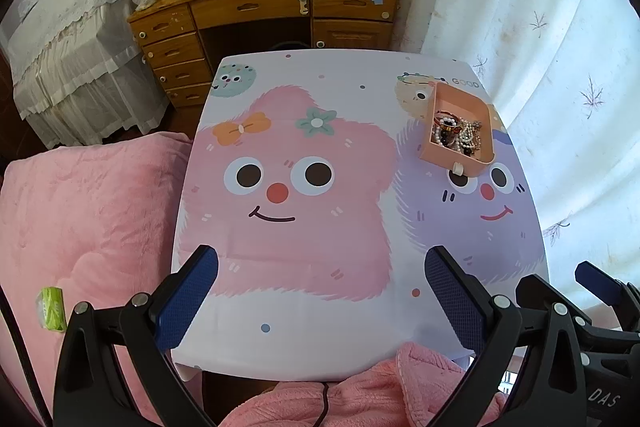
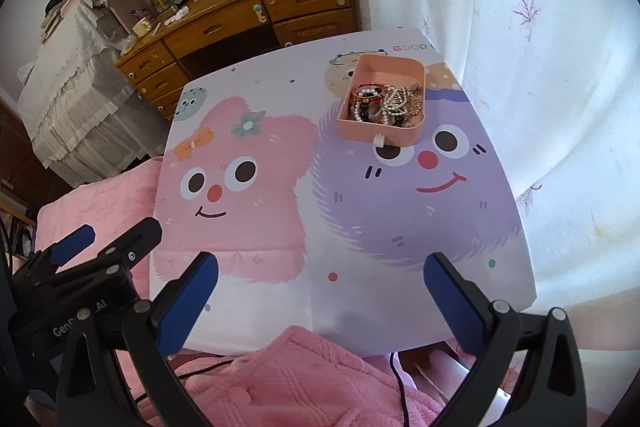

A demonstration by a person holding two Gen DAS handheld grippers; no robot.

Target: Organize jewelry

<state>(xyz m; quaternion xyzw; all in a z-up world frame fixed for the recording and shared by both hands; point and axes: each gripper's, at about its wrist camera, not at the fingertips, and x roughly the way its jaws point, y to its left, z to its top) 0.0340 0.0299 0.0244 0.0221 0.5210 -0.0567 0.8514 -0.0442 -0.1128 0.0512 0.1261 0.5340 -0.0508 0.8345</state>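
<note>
Ahead of my right claw (image 2: 320,283), slightly right, far across table (image 1: 304,307): one peach tray (image 2: 380,135), holding tangled jewelry (image 2: 386,103), pieces too heaped to count. One white knob (image 2: 379,139) on tray's near wall. My two claws both spread wide, nothing between blue pads (image 2: 188,303). Left claw (image 1: 320,277) hangs over near table edge, tray far ahead to its right. One pink blanket (image 1: 80,211) left of it.

Peach-pink tray (image 2: 380,133), cartoon-monster tablecloth (image 2: 280,227) in pink and lilac, blue-padded fingers (image 2: 188,301)
</note>
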